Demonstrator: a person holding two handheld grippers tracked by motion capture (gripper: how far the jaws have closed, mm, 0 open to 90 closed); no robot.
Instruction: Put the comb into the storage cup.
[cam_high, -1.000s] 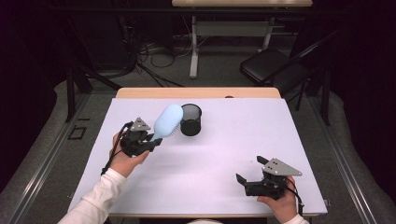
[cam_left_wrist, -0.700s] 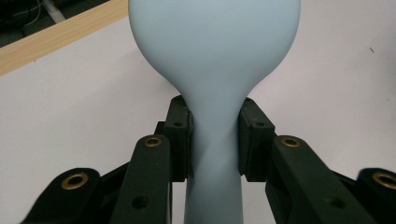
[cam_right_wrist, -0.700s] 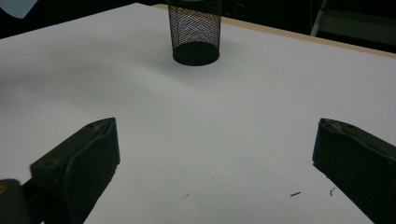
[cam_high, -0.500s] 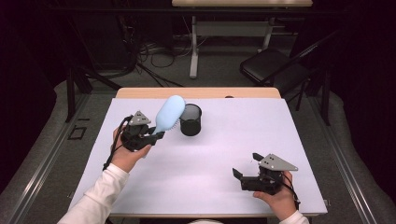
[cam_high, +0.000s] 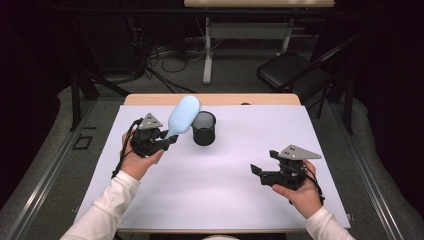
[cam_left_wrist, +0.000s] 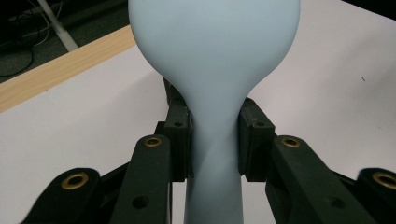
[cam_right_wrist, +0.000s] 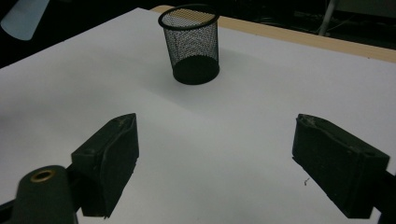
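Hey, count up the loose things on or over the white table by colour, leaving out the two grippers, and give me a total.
Light blue: 1, the hairbrush, clamped in the left gripper.
Black: 1, the mesh cup, standing on the table.
Total: 2.

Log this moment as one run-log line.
left hand-held gripper: shut on hairbrush handle, lifted beside mesh cup | right hand-held gripper: open, idle
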